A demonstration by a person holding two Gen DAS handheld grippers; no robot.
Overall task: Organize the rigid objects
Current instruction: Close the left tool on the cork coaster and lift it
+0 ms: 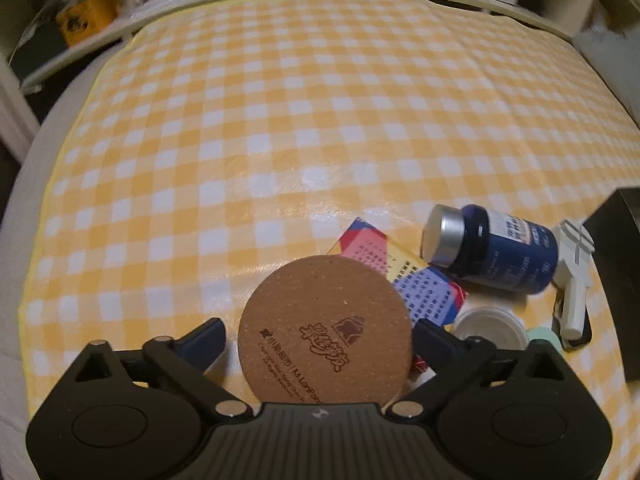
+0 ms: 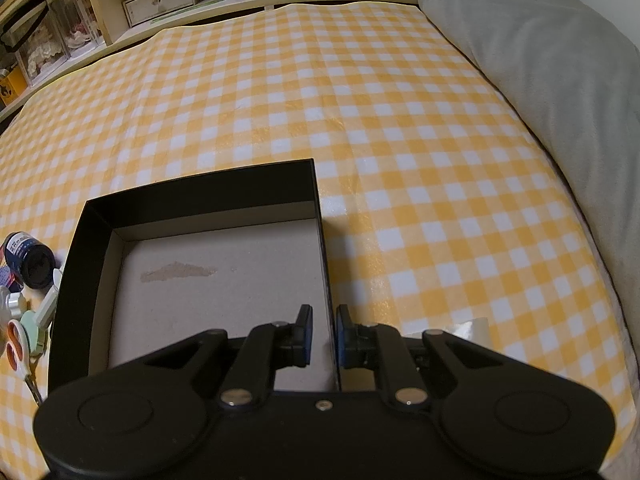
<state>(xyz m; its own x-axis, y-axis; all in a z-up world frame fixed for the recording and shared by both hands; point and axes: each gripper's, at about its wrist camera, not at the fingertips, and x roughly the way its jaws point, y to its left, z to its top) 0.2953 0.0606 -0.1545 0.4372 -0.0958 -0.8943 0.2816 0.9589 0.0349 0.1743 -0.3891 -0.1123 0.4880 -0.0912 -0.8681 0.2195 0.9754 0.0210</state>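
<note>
A round cork coaster [image 1: 325, 326] sat nearest the lens, standing on edge between the jaws of the left tongs [image 1: 320, 336], which were spread about as wide as they go. The right finger touched its rim; on the left a gap showed, so I could not call it a firm grip. Behind it lay the rest of the pile on the yellow checked cloth [image 1: 280, 120]: a printed card [image 1: 416, 280], a dark blue bottle [image 1: 496, 252] on its side, a white jar lid [image 1: 490, 326] and a white clip-like tool [image 1: 574, 280].

Over on the other side, the right tongs [image 2: 323, 336] were pinched shut on the right-hand wall of the black box [image 2: 192, 200], steadying it. Its grey floor was bare. Orange-handled scissors [image 2: 18, 344] lay just left of the box.

My read: the coaster was bound for that box. Doing it well meant squeezing evenly across the disc's width before carrying, keeping it from swinging, and holding the box wall firm until the coaster lay flat inside.
</note>
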